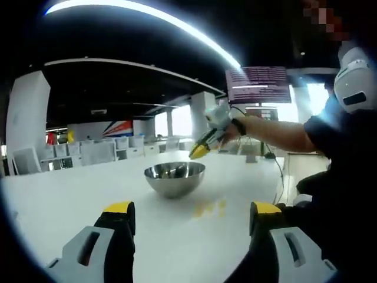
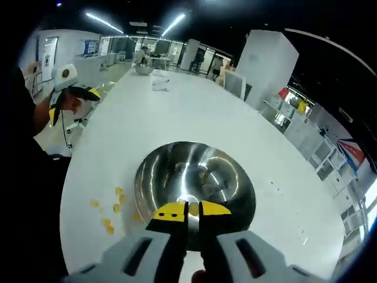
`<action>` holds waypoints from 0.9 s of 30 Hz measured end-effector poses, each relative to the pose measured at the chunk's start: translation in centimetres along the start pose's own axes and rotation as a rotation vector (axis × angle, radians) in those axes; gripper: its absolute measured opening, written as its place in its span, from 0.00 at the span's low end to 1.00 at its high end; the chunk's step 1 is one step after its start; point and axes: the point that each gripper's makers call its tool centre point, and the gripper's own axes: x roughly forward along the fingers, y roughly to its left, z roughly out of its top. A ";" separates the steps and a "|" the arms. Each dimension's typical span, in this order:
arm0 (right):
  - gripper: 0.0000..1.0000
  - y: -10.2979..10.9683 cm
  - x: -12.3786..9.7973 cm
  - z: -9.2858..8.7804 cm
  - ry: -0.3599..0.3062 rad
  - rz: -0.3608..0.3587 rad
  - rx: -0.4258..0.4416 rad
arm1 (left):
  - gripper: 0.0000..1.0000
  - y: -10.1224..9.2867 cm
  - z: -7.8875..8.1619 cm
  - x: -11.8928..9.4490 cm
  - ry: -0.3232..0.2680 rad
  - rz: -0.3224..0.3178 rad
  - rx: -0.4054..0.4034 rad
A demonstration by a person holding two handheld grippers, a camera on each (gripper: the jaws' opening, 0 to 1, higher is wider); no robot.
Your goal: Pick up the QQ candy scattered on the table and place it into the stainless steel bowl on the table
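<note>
No text, label, brand or number can be read in either view. In the left gripper view a hanging screen point(image 1: 257, 84), far beyond the fingers and up to their right, carries rows of pale lines that are too blurred to read, and nothing on the table bears any legible lettering

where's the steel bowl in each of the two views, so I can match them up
Left gripper view: the steel bowl sits mid-frame on the white table, beyond the left claw.
Right gripper view: the bowl lies below centre, under the right claw.
Shared landmark: the scattered yellow candies beside it.
</note>
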 end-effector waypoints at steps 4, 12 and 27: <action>0.09 0.6 0.7 -0.6 0.063 0.003 -0.024 | 0.80 0.2 -0.2 0.0 0.000 0.001 -0.005; 0.10 1.1 1.3 -0.8 0.084 0.030 -0.016 | 0.79 0.8 -0.2 -0.1 -0.008 0.008 -0.014; 0.21 2.0 0.0 -0.8 0.084 0.025 -0.008 | 0.79 0.6 -0.1 0.2 -0.009 0.003 -0.012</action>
